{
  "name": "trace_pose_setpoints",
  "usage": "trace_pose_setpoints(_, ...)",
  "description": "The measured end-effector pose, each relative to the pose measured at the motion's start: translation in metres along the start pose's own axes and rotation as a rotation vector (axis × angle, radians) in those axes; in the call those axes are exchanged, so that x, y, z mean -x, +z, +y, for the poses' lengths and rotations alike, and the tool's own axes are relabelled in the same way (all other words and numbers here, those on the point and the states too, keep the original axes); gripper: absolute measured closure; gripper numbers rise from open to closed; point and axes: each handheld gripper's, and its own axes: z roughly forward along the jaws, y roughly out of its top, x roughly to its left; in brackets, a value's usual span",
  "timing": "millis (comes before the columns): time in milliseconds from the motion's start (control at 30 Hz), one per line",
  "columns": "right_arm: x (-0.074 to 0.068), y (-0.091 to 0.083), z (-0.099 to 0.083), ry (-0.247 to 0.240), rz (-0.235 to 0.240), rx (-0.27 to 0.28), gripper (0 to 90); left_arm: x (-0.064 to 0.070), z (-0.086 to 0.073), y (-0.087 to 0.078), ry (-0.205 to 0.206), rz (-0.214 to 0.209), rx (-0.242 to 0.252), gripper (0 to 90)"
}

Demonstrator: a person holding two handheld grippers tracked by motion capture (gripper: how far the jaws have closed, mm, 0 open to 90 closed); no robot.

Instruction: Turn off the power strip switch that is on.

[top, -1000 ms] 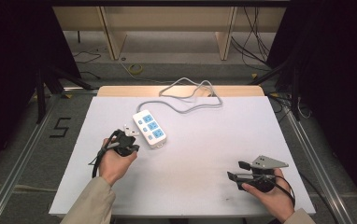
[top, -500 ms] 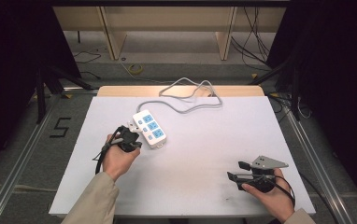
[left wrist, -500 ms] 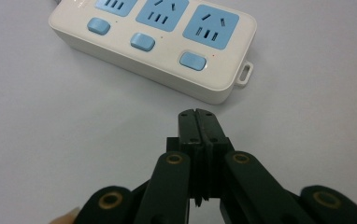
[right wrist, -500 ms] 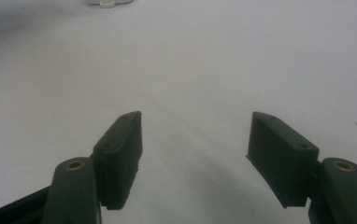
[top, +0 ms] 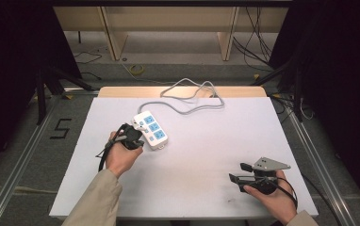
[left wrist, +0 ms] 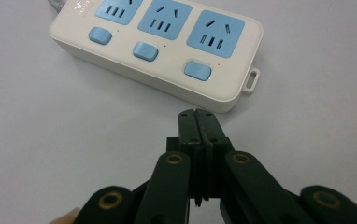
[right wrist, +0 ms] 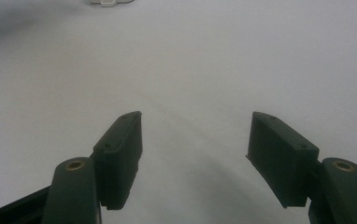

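power strip (left wrist: 158, 44) – glossy plastic; table (top: 206, 188) – matt, smooth white.

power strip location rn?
High view: power strip lies left of centre on the white table, diagonal, right beside the shut left gripper.

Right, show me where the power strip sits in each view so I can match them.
High view: power strip lies left of centre on the white table, just beyond the left tongs.
Left gripper view: across the top, ahead of the shut jaws.
Right gripper view: a sliver at the top edge.
Shared landmark: its hanging tab.
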Motion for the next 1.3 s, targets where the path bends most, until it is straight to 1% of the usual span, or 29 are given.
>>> trace_pose_setpoints(200,0.0,0.0,0.0,-0.001,0.0,0.001,36.1,-0.001,0.005,0.002,-0.002,-0.005,-0.003,89.7)
trace_pose_setpoints(300,0.0,0.0,0.0,-0.001,0.0,0.001,36.1,-0.001,0.009,0.002,0.005,-0.008,-0.011,89.7)
trace_pose_setpoints(367,0.0,0.0,0.0,-0.001,0.001,0.002,36.1,-0.001,0.01,0.002,0.002,-0.007,-0.008,89.6)
trace_pose_setpoints(500,0.0,0.0,0.0,0.0,0.0,0.004,36.1,-0.001,0.013,0.004,0.01,-0.011,-0.018,89.7)
trace_pose_setpoints(967,0.0,0.0,0.0,-0.001,0.0,0.004,36.1,-0.002,0.022,0.009,0.012,-0.015,-0.03,89.6)
trace_pose_setpoints(1000,0.0,0.0,0.0,-0.001,0.0,0.005,36.1,-0.002,0.023,0.009,0.019,-0.015,-0.035,89.6)
trace_pose_setpoints(1167,0.001,0.0,0.0,-0.001,-0.001,0.006,36.1,-0.001,0.025,0.012,0.019,-0.014,-0.039,89.6)
trace_pose_setpoints(1300,0.001,-0.001,0.0,-0.002,-0.001,0.005,36.1,-0.001,0.027,0.014,0.029,-0.012,-0.049,89.6)
